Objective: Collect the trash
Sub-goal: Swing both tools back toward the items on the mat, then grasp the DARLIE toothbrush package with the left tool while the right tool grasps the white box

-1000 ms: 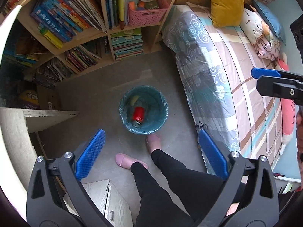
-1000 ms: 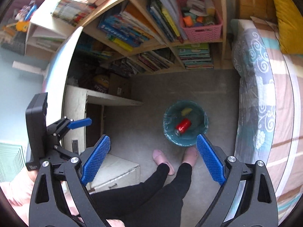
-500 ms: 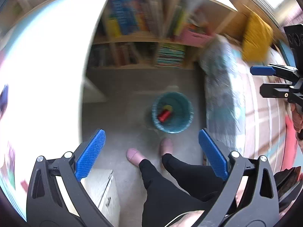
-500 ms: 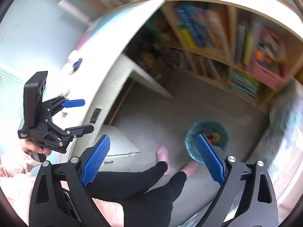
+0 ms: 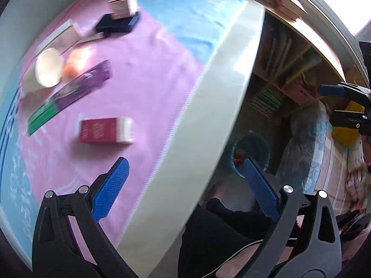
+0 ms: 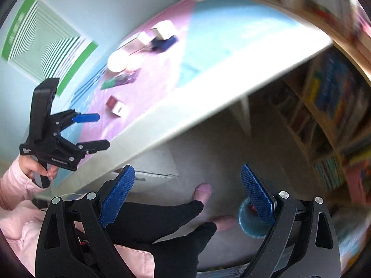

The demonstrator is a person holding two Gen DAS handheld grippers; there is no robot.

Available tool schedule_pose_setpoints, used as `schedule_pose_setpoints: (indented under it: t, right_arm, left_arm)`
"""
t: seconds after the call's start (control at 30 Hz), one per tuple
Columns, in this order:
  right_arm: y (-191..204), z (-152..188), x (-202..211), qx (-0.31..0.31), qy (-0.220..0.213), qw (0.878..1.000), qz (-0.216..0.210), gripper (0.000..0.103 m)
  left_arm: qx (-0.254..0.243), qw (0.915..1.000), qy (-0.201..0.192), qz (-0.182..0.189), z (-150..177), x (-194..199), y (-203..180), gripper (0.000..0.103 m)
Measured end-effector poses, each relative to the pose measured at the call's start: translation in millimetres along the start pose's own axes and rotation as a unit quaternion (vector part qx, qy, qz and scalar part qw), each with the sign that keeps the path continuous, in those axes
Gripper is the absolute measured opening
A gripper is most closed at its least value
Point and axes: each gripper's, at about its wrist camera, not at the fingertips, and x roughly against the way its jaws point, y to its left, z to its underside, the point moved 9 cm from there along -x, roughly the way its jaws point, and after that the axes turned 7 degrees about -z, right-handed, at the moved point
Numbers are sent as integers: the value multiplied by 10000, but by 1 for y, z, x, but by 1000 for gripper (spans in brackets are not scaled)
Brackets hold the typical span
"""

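Desk mat (image 5: 148,88) was pink-purple with light-blue areas at 12 and 8 o'clock in the left view; on it sat a red-and-white box (image 5: 106,130), a purple-and-green wrapper (image 5: 69,93), a white paper cup (image 5: 46,69) and a dark navy box (image 5: 118,24). Bin (image 6: 249,222) was teal with something red inside. Gripper pads (image 6: 118,193) were blue with a fine grid texture, frames black; wall poster (image 6: 44,46) at 10 o'clock in the right view had green-white stripes.

Left gripper (image 5: 183,190) swung from bin (image 5: 251,148) to desk (image 5: 143,88), views blurred
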Motion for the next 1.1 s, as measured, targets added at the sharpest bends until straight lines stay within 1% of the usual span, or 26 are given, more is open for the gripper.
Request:
schedule_pose_setpoints:
  t: [0.13, 0.23, 0.37, 0.43, 0.63, 0.73, 0.87, 1.1]
  right_arm:
    - [29, -26, -23, 527, 234, 9983, -21, 92]
    - [48, -45, -38, 764, 314, 9966, -35, 92]
    - [65, -67, -54, 1014, 429, 9939, -9, 92]
    - [70, -78, -60, 1137, 453, 9925, 43, 92]
    - [79, -116, -79, 1320, 528, 9896, 219, 92]
    - [81, -135, -88, 1407, 542, 9881, 317, 92]
    - [81, -160, -100, 1512, 549, 9855, 531, 92]
    - [77, -208, -123, 1627, 539, 9824, 743, 92]
  left_arm:
    - [385, 9992, -94, -99, 4, 4, 43, 96]
    - [565, 9981, -142, -193, 5, 5, 77, 96]
    - [663, 9971, -165, -340, 9, 3, 115, 96]
    - [667, 9967, -176, -427, 5, 4, 136, 96]
    - [506, 9960, -113, -726, -5, -3, 184, 96]
    - [352, 9961, -68, -812, -11, -9, 199, 96]
    - [74, 9964, -38, -846, -20, -21, 211, 96]
    - [-283, 9958, 105, -865, -37, -50, 231, 96]
